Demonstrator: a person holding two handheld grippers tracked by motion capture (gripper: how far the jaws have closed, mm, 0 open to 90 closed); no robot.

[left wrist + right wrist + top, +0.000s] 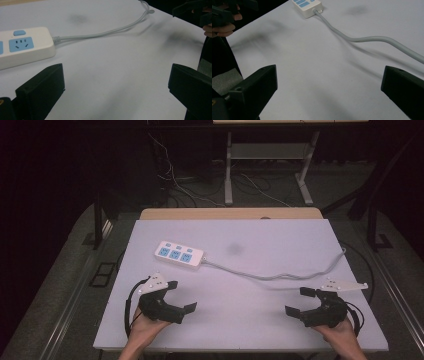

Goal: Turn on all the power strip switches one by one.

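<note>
High view | white table (280,315) | power strip (179,254) | dark room

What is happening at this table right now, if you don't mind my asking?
A person holds a pair of tongs in each hand over the near edge of a white table. The left tongs and the right tongs are both open and hold nothing. A white power strip with blue sockets lies farther back on the left, untouched, and its grey cord snakes across to the table's right edge. The left tongs are the nearer to the strip.
</note>
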